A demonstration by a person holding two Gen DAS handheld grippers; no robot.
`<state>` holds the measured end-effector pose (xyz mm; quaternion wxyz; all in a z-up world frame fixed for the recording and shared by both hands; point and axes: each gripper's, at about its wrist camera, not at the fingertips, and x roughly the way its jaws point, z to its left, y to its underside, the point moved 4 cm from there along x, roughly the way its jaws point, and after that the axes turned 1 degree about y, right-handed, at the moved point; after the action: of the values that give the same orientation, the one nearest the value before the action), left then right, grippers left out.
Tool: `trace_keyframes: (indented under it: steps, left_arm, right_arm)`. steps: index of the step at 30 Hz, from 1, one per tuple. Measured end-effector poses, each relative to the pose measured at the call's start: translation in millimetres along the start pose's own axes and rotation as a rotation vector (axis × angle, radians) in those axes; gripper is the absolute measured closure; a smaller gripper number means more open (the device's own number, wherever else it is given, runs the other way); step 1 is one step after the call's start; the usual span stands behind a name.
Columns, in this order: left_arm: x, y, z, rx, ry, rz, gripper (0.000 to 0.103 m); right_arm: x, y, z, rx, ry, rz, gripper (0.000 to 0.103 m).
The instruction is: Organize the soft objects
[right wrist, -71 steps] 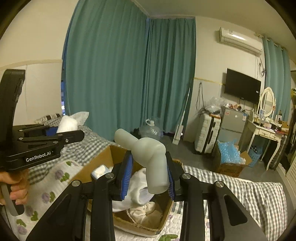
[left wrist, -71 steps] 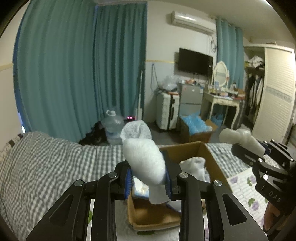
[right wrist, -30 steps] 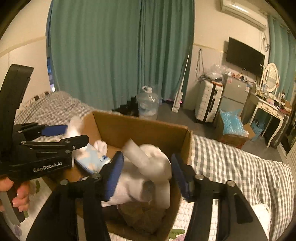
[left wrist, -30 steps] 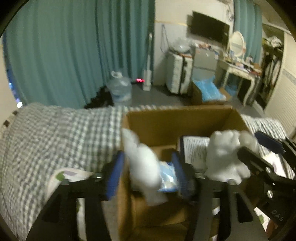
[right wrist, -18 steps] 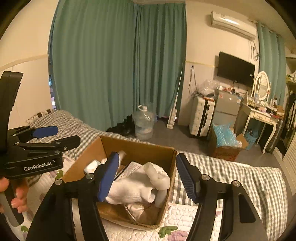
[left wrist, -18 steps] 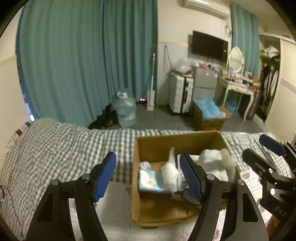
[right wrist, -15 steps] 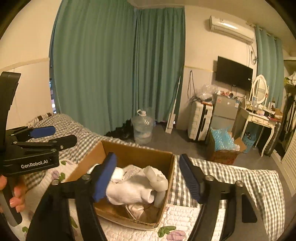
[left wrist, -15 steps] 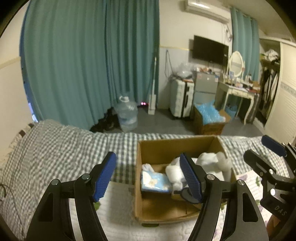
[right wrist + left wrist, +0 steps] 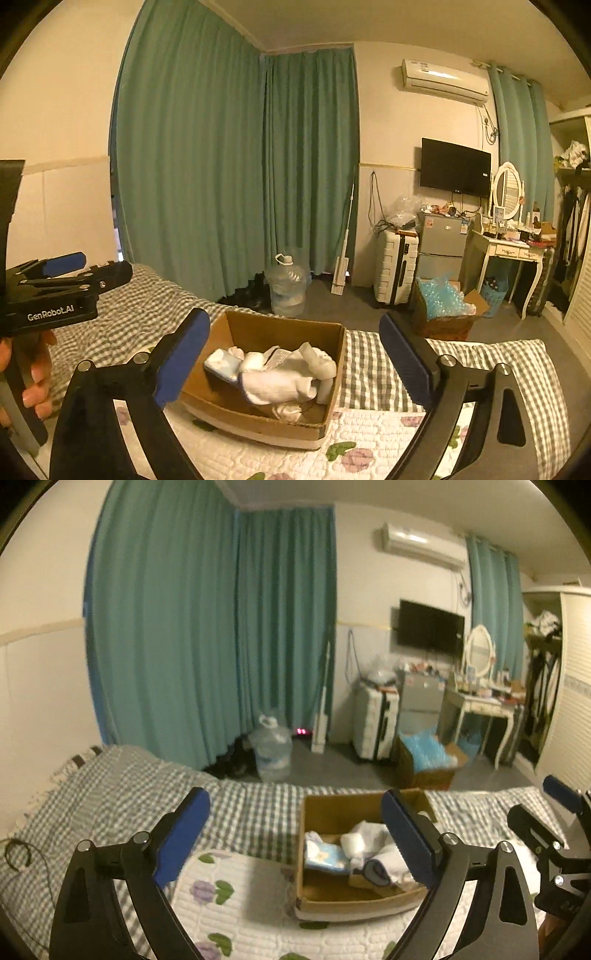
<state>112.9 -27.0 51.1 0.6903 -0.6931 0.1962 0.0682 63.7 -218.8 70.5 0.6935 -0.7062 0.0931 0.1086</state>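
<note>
Cardboard box (image 9: 266, 424) lies ahead below both my grippers, left gripper (image 9: 295, 834) and right gripper (image 9: 293, 354); jaws just opened wide, empty.

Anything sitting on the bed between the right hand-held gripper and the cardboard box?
No. In the right wrist view, only bare floral quilt lies between the open right hand-held gripper and the cardboard box.
</note>
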Motion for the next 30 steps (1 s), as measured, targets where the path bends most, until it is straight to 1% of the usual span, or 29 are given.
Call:
trace_keyframes:
  steps: [3, 6, 7, 10, 12, 14, 19, 25, 30]
  left_arm:
    - [-10, 3, 0, 0.025, -0.005, -0.027, 0.008]
    - [-19, 12, -1, 0.038, -0.006, -0.039, 0.008]
    - [-20, 16, 0, 0.038, -0.003, -0.037, 0.008]
    - [-19, 31, 1, 0.015, 0.021, -0.009, 0.008]
    - [-17, 39, 0, 0.010, 0.028, 0.012, 0.008]
    - [-14, 47, -2, 0.017, 0.023, 0.025, 0.008]
    - [-11, 64, -6, 0.048, -0.003, 0.029, 0.008]
    - [0, 80, -3, 0.061, -0.014, 0.052, 0.008]
    - [8, 88, 1, 0.055, -0.025, 0.075, 0.008]
  right_arm:
    - [-8, 1, 4, -0.011, 0.004, -0.006, 0.008]
    - [-19, 7, 10, -0.015, -0.010, -0.014, 0.000]
    - [-22, 10, 11, -0.012, -0.013, -0.015, 0.000]
    - [-26, 22, 13, -0.005, -0.023, -0.011, 0.000]
    - [-29, 30, 17, -0.022, -0.015, -0.011, 0.000]
    - [-31, 37, 21, -0.042, -0.009, -0.011, 0.000]
    - [-29, 56, 25, -0.070, 0.002, 0.004, 0.000]
    - [-19, 75, 17, -0.018, 0.011, 0.043, 0.000]
    - [-11, 83, 16, -0.010, 0.024, 0.061, 0.000]
